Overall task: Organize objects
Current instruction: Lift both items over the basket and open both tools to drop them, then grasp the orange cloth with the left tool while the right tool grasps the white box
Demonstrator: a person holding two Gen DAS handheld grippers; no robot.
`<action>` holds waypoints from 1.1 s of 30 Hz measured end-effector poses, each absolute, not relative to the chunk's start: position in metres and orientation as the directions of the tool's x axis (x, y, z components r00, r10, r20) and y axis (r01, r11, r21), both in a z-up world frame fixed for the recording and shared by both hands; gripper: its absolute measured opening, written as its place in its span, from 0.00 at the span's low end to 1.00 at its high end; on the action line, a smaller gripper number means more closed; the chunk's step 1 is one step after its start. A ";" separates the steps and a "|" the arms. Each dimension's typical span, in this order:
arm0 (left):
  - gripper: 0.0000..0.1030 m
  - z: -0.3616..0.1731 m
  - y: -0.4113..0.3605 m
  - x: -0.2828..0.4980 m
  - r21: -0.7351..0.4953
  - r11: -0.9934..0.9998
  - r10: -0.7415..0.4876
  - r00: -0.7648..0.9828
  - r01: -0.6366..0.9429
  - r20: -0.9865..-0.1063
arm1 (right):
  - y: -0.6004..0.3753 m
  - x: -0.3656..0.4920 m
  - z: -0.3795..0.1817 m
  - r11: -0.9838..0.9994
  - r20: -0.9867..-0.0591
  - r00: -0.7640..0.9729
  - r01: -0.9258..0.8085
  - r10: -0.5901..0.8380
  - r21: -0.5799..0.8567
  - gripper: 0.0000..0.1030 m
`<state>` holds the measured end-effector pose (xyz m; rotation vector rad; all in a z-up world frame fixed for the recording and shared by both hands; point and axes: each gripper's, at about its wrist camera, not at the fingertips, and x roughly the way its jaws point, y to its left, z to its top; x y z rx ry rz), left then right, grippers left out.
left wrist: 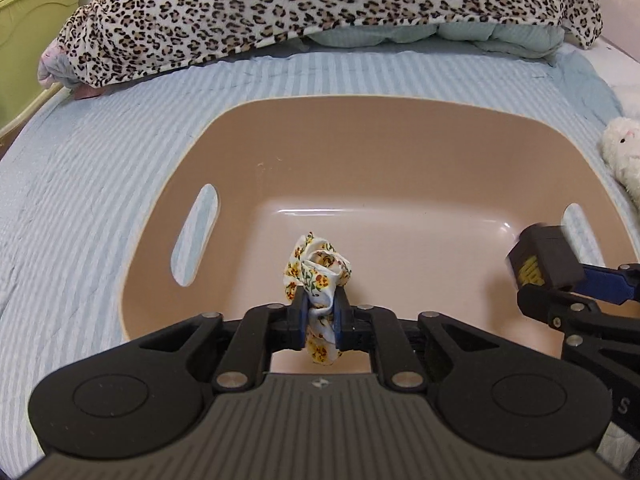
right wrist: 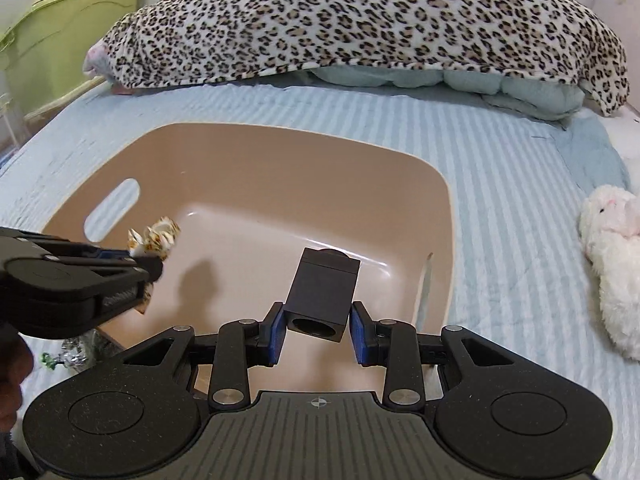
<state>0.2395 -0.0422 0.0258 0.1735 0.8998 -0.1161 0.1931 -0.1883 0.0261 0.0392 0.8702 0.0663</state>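
**Both loads over the basin, ready to drop**

My left tongs (left wrist: 320,312) are clamped on a floral scrunchie (left wrist: 318,268), hanging above the floor of the tan basin (left wrist: 360,128). My right tongs (right wrist: 318,328) hold a small black box (right wrist: 322,290); the left pad touches it, but the right pad seems to stand slightly off, so the grip looks loose. I judge this the placing step: next, ease both tongs apart and let the things settle inside. The basin sits on a blue striped bed (left wrist: 80,200), with a leopard-print blanket (left wrist: 320,4) behind, a white plush toy (right wrist: 612,248) beside it and a green cabinet (right wrist: 72,28) beyond.
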 end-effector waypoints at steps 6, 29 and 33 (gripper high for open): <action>0.76 0.064 -0.037 0.216 0.140 0.981 0.005 0.702 0.135 -0.712 | -0.191 0.181 0.047 0.995 -0.735 0.671 -0.065 0.101 0.078 0.63; 0.91 0.068 -0.003 0.108 0.041 0.990 -0.052 0.613 0.136 -0.788 | -0.212 0.097 0.047 0.990 -0.795 0.598 -0.139 0.103 0.023 1.00; 0.91 0.043 -0.003 0.104 0.044 0.990 -0.039 0.563 0.134 -0.825 | -0.211 0.095 0.023 0.990 -0.830 0.554 -0.137 0.068 -0.011 1.00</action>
